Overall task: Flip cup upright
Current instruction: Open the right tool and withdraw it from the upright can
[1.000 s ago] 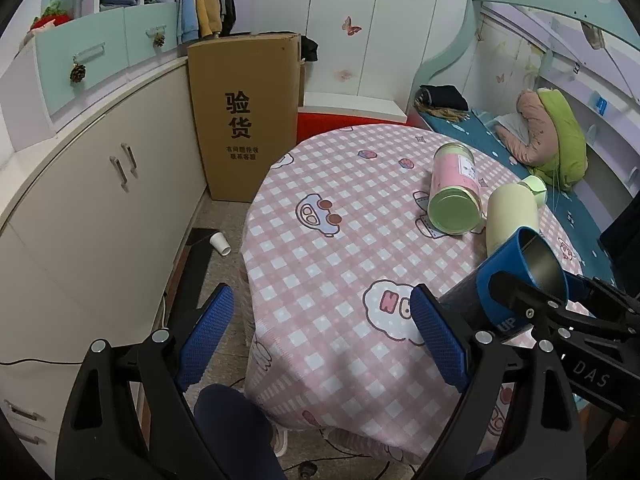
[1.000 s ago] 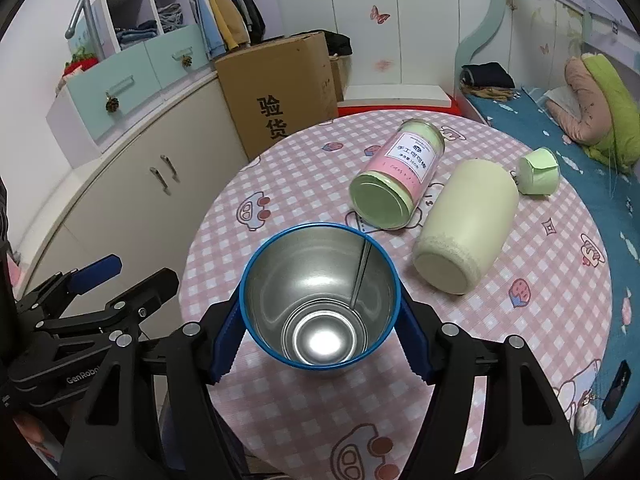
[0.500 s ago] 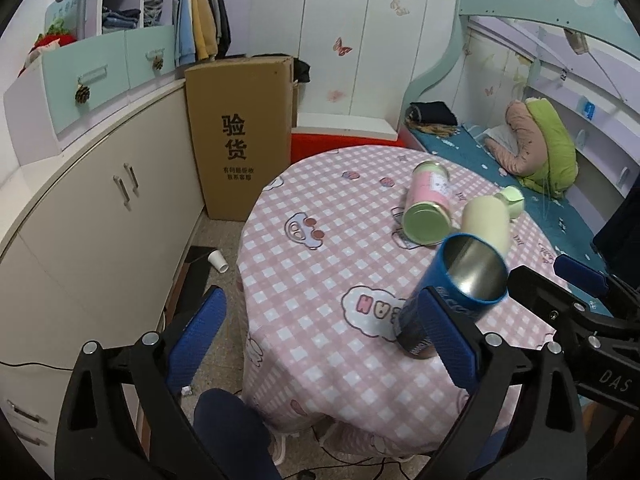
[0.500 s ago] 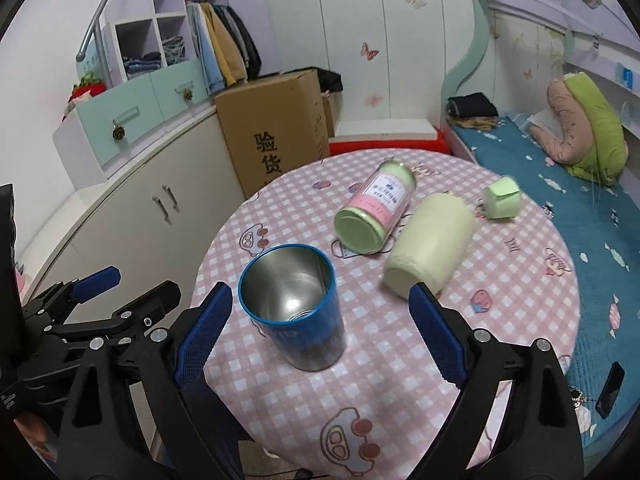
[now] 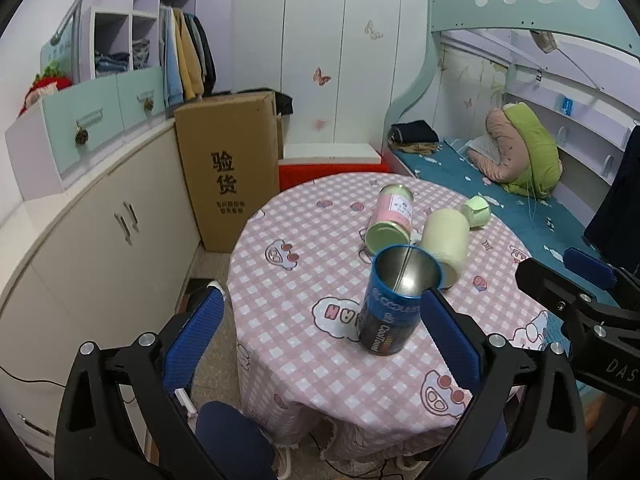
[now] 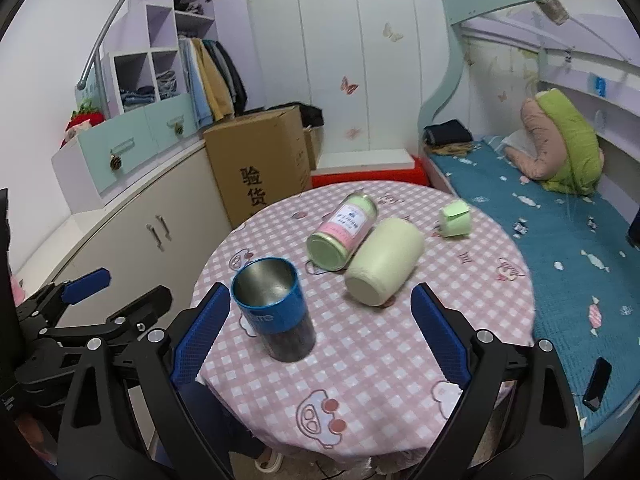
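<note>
A blue metal cup (image 5: 394, 300) stands upright, mouth up, on the round table with the pink checked cloth (image 5: 304, 280). It also shows in the right wrist view (image 6: 276, 308), near the table's left front. My left gripper (image 5: 320, 336) is open and empty, held back from the table's near edge. My right gripper (image 6: 320, 336) is open and empty, pulled back above the table's front; the cup is just beyond its left finger. A pale green cup (image 6: 382, 266) and a pink-labelled tin (image 6: 344, 232) lie on their sides behind.
A small green lid (image 6: 454, 218) lies at the table's far right. A tall cardboard box (image 5: 230, 168) and cream cabinets (image 5: 100, 240) stand to the left. A bed with blue bedding (image 6: 560, 220) runs along the right. A dark phone (image 6: 598, 378) lies on the bed's edge.
The right gripper held the blue cup tilted, set it upright on the table, opened and drew back. Both grippers have moved away from the table.
</note>
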### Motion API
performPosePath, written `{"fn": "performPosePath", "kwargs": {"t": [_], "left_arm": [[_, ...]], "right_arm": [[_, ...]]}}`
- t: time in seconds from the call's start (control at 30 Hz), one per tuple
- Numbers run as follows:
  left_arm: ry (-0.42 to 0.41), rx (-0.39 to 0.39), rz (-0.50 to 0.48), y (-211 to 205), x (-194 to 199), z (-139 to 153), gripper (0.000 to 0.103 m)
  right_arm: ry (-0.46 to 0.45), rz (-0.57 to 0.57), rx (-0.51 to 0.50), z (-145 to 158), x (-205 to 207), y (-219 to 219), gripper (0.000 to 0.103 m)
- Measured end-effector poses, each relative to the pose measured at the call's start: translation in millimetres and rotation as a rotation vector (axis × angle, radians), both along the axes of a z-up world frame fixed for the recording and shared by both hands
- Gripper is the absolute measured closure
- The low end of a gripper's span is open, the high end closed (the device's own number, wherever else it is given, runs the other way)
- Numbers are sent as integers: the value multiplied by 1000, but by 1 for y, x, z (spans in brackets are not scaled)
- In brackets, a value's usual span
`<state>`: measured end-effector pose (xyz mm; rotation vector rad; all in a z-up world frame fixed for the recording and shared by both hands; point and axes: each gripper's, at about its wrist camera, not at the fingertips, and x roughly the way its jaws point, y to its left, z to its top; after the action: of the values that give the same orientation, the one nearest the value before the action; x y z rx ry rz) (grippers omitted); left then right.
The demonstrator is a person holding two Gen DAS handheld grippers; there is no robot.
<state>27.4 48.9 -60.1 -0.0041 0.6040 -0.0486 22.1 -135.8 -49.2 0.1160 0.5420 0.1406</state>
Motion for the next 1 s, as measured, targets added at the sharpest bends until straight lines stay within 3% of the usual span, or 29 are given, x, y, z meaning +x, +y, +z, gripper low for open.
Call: {"fn": "performPosePath", "kwargs": {"t": [0.53, 1.0], "left_arm": [[-178, 23, 36, -22, -51, 36, 8], [-267, 12, 26, -31, -75, 46, 8]], "right_arm": [[-144, -68, -19, 35, -62, -22, 5], [-214, -84, -42, 44, -90, -24, 5]]}}
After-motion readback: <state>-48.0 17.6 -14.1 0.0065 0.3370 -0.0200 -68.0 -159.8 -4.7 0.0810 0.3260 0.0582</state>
